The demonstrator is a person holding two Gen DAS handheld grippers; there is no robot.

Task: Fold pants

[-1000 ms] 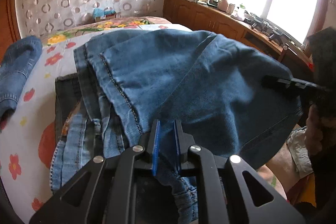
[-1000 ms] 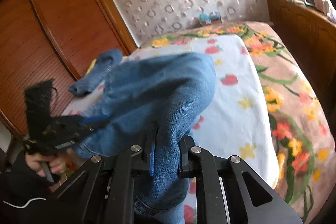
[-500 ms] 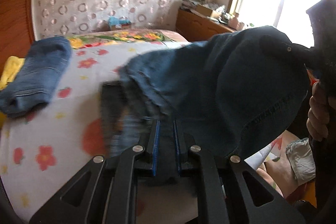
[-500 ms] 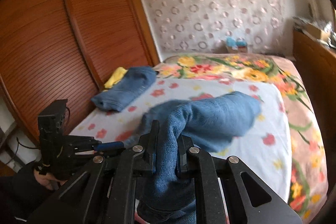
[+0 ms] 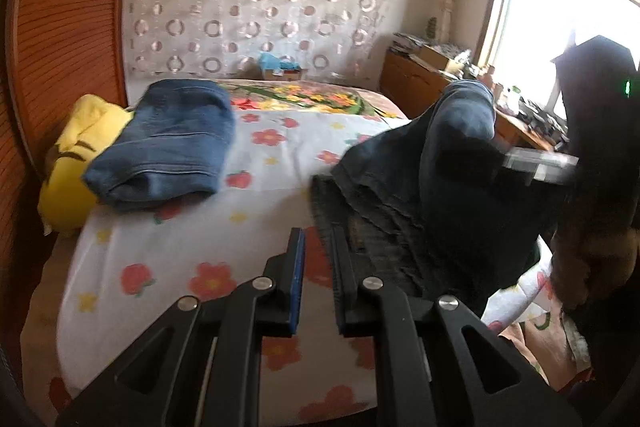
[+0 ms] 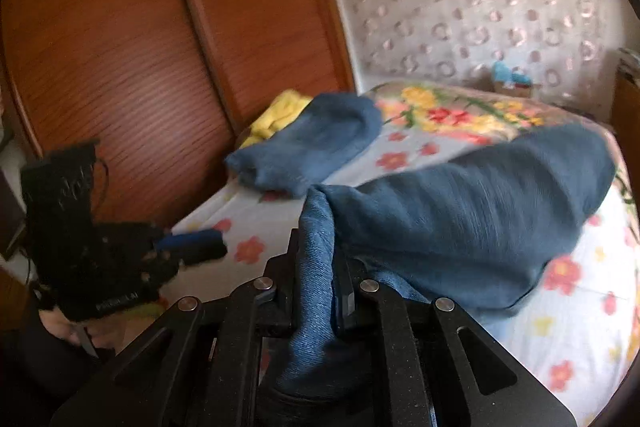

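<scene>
Two pairs of jeans (image 5: 168,135) (image 6: 460,211), one yellow cloth (image 5: 76,163), two hand-held grippers (image 5: 316,279) (image 6: 316,283).

A bed (image 5: 168,247) fills the lower middle of the frame, spread with a white sheet printed in red and yellow flowers. Behind it, across the upper middle, hangs a pale curtain (image 5: 256,7) patterned with rings. A reddish-brown slatted wardrobe (image 6: 132,39) takes the left side, two doors wide. At the upper right a wood-framed window (image 5: 560,7) glows with strong daylight, and below it runs a low wooden cabinet (image 5: 412,87) with clutter on top.
</scene>
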